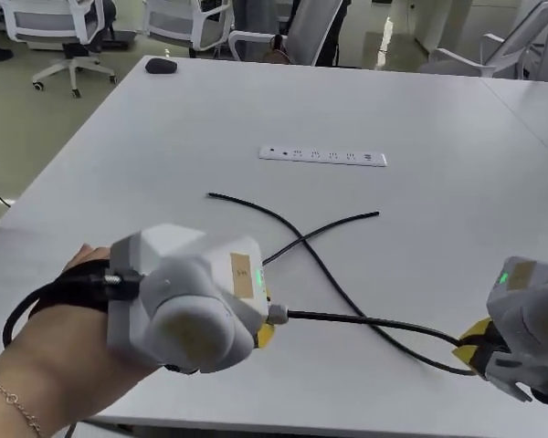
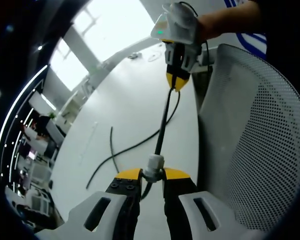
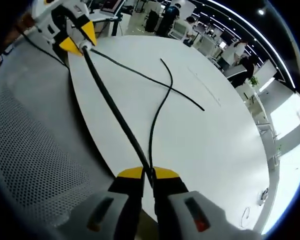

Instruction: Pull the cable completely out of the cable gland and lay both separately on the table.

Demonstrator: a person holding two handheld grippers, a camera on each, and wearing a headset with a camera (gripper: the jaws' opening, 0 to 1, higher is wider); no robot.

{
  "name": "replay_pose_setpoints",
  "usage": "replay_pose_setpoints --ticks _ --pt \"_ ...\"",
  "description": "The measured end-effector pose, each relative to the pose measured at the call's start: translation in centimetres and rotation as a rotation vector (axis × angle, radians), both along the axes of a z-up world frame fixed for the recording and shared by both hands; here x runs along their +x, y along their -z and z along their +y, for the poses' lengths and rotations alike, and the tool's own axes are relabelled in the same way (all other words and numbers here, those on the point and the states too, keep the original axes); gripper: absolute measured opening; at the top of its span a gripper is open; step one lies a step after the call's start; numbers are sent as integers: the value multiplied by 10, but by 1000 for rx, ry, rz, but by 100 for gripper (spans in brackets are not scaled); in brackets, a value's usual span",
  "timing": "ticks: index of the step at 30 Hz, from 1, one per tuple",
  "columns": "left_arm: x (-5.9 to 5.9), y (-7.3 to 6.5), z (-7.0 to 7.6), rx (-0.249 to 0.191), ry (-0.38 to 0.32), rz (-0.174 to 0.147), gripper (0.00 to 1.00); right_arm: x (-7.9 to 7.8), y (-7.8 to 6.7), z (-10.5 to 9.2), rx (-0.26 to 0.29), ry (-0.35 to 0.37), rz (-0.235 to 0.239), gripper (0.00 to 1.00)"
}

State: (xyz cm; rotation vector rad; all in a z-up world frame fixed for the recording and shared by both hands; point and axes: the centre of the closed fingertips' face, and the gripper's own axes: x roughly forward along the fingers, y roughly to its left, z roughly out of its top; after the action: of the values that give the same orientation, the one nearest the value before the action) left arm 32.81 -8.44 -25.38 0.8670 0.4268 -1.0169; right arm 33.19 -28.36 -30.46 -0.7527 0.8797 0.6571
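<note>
Left gripper [image 2: 146, 176]: jaws clamped on a grey cable gland [image 2: 154, 164], lower centre of the left gripper view. Black cable [image 2: 163, 122] enters the gland and runs taut up the frame to the right gripper [image 2: 176, 81]. Cable not yet out of the gland.

Right gripper [image 3: 144, 174]: jaws closed on the cable [image 3: 115, 111], bottom centre of its own view.

Head view: left gripper [image 1: 265, 321] lower left, gland [image 1: 278, 314] at its tips, right gripper [image 1: 472, 352] lower right. Slack strands cross mid-frame on the white desk [image 1: 420, 109]. Power strip [image 1: 322, 156] above the crossing; dark mouse [image 1: 161, 65] upper left.
</note>
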Motion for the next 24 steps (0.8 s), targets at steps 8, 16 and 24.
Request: replay_pose_setpoints --ticks 8,16,24 --pt "-6 -1 1 -30 -22 28 17 4 6 -30 15 108 32 6" --pt "-13 2 -7 -36 -36 76 17 -27 10 22 214 37 221 29" --pt "-18 8 -13 7 -4 75 17 -59 -34 123 358 -249 260 29"
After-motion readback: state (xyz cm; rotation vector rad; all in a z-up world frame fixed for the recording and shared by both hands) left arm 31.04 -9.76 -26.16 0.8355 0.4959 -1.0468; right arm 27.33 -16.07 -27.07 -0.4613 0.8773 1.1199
